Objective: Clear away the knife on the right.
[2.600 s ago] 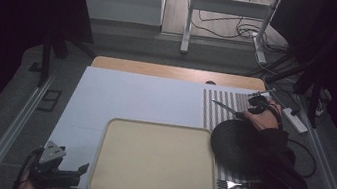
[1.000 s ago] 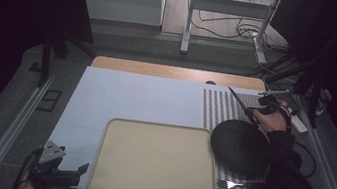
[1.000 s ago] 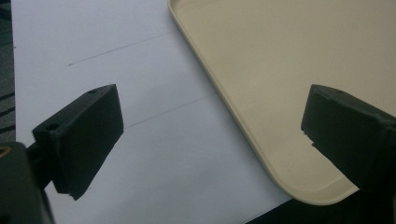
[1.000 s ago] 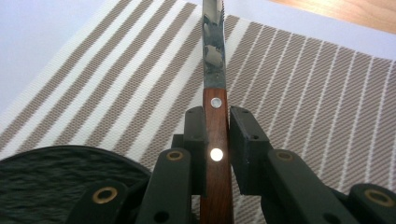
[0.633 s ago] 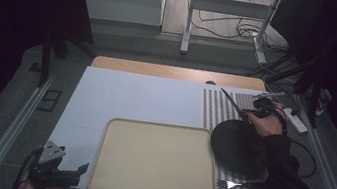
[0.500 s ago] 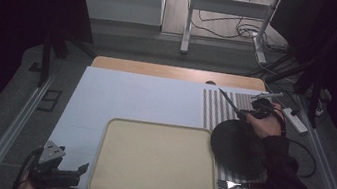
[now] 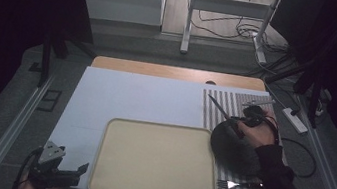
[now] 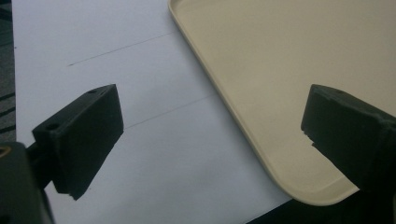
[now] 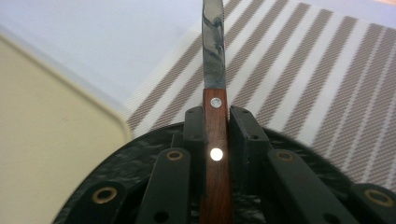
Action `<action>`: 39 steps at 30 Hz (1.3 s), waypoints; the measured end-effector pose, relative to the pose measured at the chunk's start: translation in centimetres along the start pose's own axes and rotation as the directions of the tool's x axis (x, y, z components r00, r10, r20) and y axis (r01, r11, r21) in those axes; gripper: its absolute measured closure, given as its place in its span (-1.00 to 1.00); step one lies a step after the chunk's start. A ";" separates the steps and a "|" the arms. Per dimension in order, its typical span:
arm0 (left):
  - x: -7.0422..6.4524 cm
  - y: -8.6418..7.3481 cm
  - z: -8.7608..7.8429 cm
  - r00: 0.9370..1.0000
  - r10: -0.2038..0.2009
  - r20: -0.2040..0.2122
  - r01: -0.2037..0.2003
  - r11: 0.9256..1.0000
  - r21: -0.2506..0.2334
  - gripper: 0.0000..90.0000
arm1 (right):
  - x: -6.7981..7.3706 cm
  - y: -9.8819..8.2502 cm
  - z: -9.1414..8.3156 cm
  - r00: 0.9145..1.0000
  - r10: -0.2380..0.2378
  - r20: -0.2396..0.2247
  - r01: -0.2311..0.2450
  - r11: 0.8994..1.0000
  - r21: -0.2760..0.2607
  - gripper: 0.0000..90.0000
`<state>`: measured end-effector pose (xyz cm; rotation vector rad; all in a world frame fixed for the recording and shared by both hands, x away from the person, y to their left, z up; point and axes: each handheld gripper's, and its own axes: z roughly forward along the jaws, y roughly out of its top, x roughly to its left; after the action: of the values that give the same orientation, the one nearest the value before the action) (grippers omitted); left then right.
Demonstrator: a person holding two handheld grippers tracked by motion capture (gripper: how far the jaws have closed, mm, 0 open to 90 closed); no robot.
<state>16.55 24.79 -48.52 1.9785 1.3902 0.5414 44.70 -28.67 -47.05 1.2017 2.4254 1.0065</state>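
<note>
The right gripper (image 7: 241, 121) now hangs over the far edge of the dark plate (image 7: 233, 152), left of and nearer than its earlier spot at the far right corner of the striped mat (image 7: 236, 102). It carries the knife (image 9: 215, 116) clamped by the wooden handle; 2.6 s ago the knife lies flat on the mat. The blade now points up and left over the stripes.
</note>
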 end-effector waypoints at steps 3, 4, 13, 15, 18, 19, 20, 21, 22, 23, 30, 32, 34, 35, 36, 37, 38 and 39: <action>0.0 0.0 0.0 1.000 0.000 0.000 0.000 1.000 0.000 -0.88 | 1.0 -0.4 -0.2 1.000 -0.012 -0.017 0.012 1.000 0.003 0.73; 0.0 0.0 0.0 1.000 0.000 0.000 0.000 1.000 -0.001 -0.88 | 1.7 -0.7 -0.4 0.999 -0.019 -0.029 0.019 1.000 0.005 0.73; 0.0 0.0 0.0 1.000 -0.005 0.000 0.005 1.000 -0.003 -0.88 | 4.4 -1.7 -1.2 0.997 -0.049 -0.060 0.049 0.999 0.002 0.73; 0.1 0.0 0.0 1.000 -0.006 0.001 0.006 1.000 -0.004 -0.88 | 5.2 -2.1 -1.6 0.996 -0.058 -0.069 0.058 0.998 0.000 0.73; 0.0 0.0 0.0 1.000 -0.004 0.000 0.004 1.000 -0.003 -0.88 | 5.9 -2.6 -2.0 0.995 -0.059 -0.077 0.059 0.998 -0.004 0.73; 0.0 0.0 0.0 1.000 -0.004 -0.001 0.004 1.000 -0.003 -0.88 | 5.9 -2.6 -2.0 0.995 -0.059 -0.077 0.059 0.998 -0.004 0.73; 0.0 0.0 0.0 1.000 -0.003 -0.001 0.003 1.000 -0.003 -0.88 | 6.4 -3.0 -2.2 0.994 -0.063 -0.085 0.063 0.998 -0.007 0.73; 0.0 0.0 0.0 1.000 -0.003 -0.001 0.003 1.000 -0.003 -0.88 | 6.4 -3.0 -2.2 0.994 -0.063 -0.085 0.063 0.998 -0.007 0.73; 0.0 0.0 0.0 1.000 -0.002 -0.002 0.002 1.000 -0.002 -0.88 | 6.7 -3.2 -2.3 0.994 -0.066 -0.088 0.065 0.998 -0.007 0.73; 0.0 0.0 0.0 1.000 -0.002 -0.002 0.002 1.000 -0.002 -0.88 | 6.9 -3.3 -2.5 0.994 -0.067 -0.089 0.067 0.998 -0.008 0.73; 0.0 0.0 0.0 1.000 -0.004 -0.001 0.004 1.000 -0.002 -0.88 | 8.7 -4.4 -3.1 0.991 -0.078 -0.113 0.078 0.997 -0.007 0.73; 0.0 0.0 0.0 1.000 -0.003 -0.001 0.003 1.000 -0.001 -0.88 | 9.2 -4.7 -3.2 0.989 -0.081 -0.121 0.081 0.997 -0.002 0.73; 0.0 0.0 0.0 1.000 -0.004 -0.001 0.004 1.000 -0.001 -0.88 | 9.7 -5.0 -3.3 0.988 -0.085 -0.126 0.086 0.996 0.003 0.73; 0.0 0.0 0.0 1.000 -0.004 -0.001 0.004 1.000 -0.001 -0.88 | 9.9 -5.1 -3.3 0.988 -0.087 -0.128 0.089 0.996 0.007 0.73; 0.0 0.0 0.0 1.000 -0.007 -0.001 0.007 1.000 -0.001 -0.88 | 10.4 -5.3 -3.3 0.987 -0.090 -0.133 0.092 0.996 0.011 0.73; 0.0 0.0 0.0 1.000 -0.007 -0.001 0.007 1.000 0.000 -0.88 | 10.7 -5.5 -3.3 0.987 -0.089 -0.136 0.091 0.996 0.010 0.73; 0.0 0.0 0.0 1.000 -0.007 -0.001 0.007 1.000 0.000 -0.88 | 10.7 -5.5 -3.3 0.987 -0.089 -0.136 0.091 0.996 0.010 0.73; 0.0 0.0 0.0 1.000 -0.006 -0.001 0.006 1.000 0.000 -0.88 | 10.9 -5.6 -3.3 0.986 -0.092 -0.137 0.094 0.995 0.010 0.73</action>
<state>16.58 24.80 -48.52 1.9734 1.3968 0.5395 32.84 -24.12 -47.59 1.0452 2.5725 1.0754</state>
